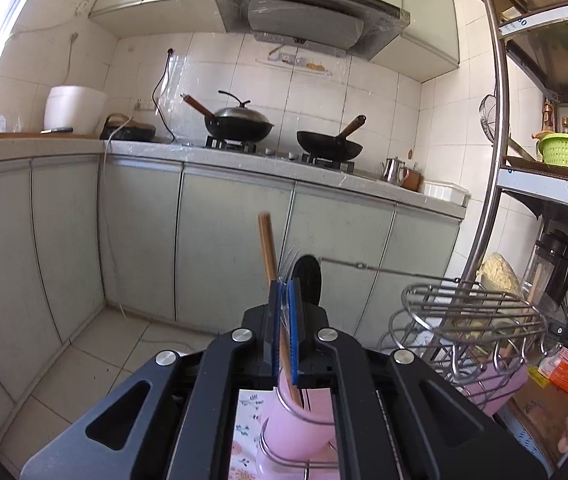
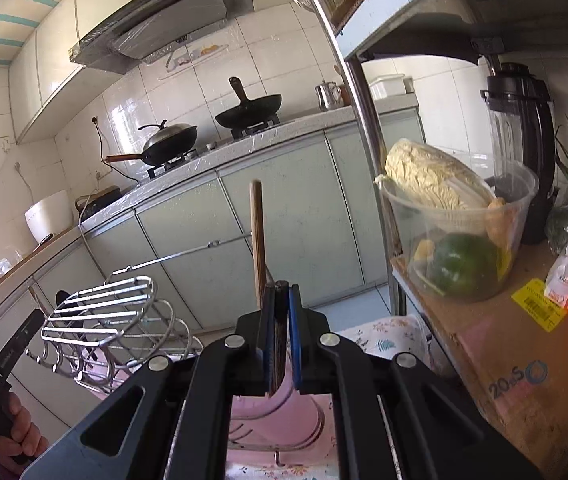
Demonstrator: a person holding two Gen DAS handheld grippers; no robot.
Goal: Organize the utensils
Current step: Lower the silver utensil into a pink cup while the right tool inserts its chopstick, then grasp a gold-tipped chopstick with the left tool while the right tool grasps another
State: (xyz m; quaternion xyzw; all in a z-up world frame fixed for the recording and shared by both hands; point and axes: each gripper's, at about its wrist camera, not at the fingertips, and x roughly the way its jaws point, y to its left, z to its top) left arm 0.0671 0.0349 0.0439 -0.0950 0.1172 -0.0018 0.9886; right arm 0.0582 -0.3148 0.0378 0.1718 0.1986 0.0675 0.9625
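My left hand-held gripper is clenched on a wooden chopstick above a pink holder. My right hand-held gripper grasps another wooden chopstick, upright over the wire rack's pink cup.

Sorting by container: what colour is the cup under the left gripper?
Pink cup, clearest in the left wrist view.
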